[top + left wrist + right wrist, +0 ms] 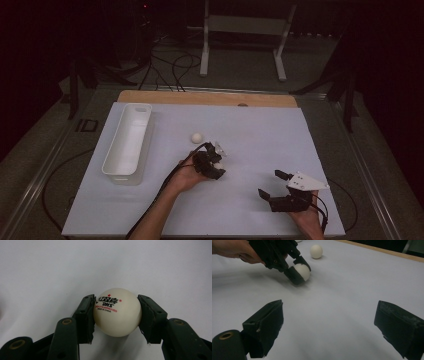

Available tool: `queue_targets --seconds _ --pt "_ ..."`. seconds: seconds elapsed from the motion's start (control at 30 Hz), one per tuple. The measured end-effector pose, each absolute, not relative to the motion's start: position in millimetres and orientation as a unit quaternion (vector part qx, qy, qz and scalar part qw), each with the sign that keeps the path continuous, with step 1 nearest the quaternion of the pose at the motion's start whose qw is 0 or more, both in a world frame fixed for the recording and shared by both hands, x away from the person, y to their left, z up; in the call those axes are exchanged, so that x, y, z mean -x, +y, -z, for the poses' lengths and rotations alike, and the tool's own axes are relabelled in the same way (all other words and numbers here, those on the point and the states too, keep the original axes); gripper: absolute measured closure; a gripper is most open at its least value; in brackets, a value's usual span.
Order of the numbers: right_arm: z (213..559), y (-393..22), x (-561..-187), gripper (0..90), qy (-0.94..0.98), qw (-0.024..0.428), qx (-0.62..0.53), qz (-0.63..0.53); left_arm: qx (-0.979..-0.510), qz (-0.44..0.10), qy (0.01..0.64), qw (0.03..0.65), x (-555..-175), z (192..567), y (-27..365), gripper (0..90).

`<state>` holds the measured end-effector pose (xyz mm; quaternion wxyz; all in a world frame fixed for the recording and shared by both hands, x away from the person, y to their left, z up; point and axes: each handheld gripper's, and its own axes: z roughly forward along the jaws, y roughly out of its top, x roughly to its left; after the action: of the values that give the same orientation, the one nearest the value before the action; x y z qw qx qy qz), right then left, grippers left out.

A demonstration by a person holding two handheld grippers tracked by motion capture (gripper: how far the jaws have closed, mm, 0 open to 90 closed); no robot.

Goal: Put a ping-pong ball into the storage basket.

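One ball (117,312) in left claw (116,315), logo up.

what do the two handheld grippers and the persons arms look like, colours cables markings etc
Both are black two-jaw tools with blocky, flat-faced pads. The left gripper trails a black cable along a bare, sleeveless forearm. The right gripper carries a pale grey three-cornered plate with small dark dots and its own black cable. Brass-coloured rivets sit at the jaw joints. No lettering shows on either tool.

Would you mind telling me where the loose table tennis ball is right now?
In the high view the free table tennis ball lies on the white mat, right of the white tray and just beyond the left gripper, which grips another ball.
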<state>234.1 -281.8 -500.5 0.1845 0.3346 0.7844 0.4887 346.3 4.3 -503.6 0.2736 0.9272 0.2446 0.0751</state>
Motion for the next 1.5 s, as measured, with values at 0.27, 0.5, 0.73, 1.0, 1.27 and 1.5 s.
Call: queue_targets --seconds 0.27,0.5,0.73,1.0,1.27,1.5 --pt "500 -283 -234 8.2 0.781 0.187 -0.335 -0.492 -0.924 -0.079 0.249 0.279 -346 498 7 51.0" --pt "500 -284 -234 8.2 0.780 0.186 -0.336 -0.494 -0.923 -0.080 0.255 0.278 -345 495 8 51.0" --pt "500 -284 -234 8.2 0.779 0.186 -0.336 -0.495 -0.921 -0.082 0.260 0.278 -345 493 8 51.0" --pt "500 -284 -234 8.2 0.779 0.187 -0.336 -0.495 -0.920 -0.082 0.263 0.280 -345 490 7 50.9" --pt "500 -284 -234 8.2 0.780 0.186 -0.335 -0.495 -0.918 -0.087 0.271 0.276 -346 488 9 51.0" --pt "500 -284 -234 8.2 0.779 0.186 -0.336 -0.496 -0.917 -0.086 0.274 0.276 -347 487 10 51.0"
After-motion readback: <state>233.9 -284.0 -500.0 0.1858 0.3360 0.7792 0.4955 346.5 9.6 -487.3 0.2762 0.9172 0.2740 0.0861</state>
